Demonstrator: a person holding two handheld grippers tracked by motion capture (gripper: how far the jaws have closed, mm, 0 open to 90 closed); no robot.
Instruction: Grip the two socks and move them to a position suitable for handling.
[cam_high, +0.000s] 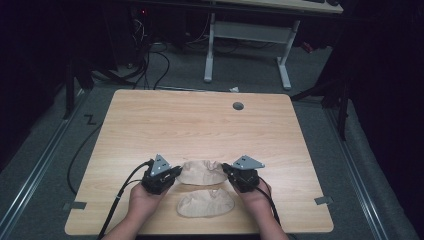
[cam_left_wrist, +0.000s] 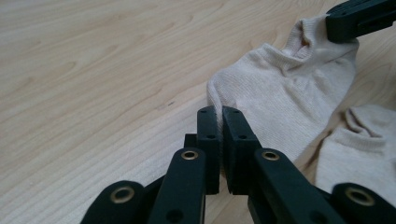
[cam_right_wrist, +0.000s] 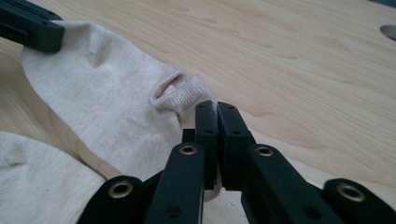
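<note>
A beige sock (cam_high: 201, 172) is held stretched between the two grippers over the near middle of the wooden tabletop (cam_high: 200, 120). The left gripper (cam_high: 176, 171) is clamped on the sock's left end; in the left gripper view its fingers (cam_left_wrist: 208, 135) are seen pressed together with a thin fold of the fabric (cam_left_wrist: 280, 102) pinched between them. The right gripper (cam_high: 226, 168) is clamped on the sock's right end; in the right gripper view its fingers (cam_right_wrist: 206, 130) are closed on the ribbed cuff edge of the sock (cam_right_wrist: 107, 112), whose opening is seen just to the left of the tips. In each gripper view the other gripper's black tip is seen at the sock's far end. A second beige sock (cam_high: 206, 203) lies flat on the tabletop just near of the held one, between the person's two hands, close to the near edge. Whether the two socks touch cannot be told. A round grey cable hole (cam_high: 238, 106) is seen far off toward the tabletop's far edge. Black cables trail from both grippers toward the near edge.
</note>
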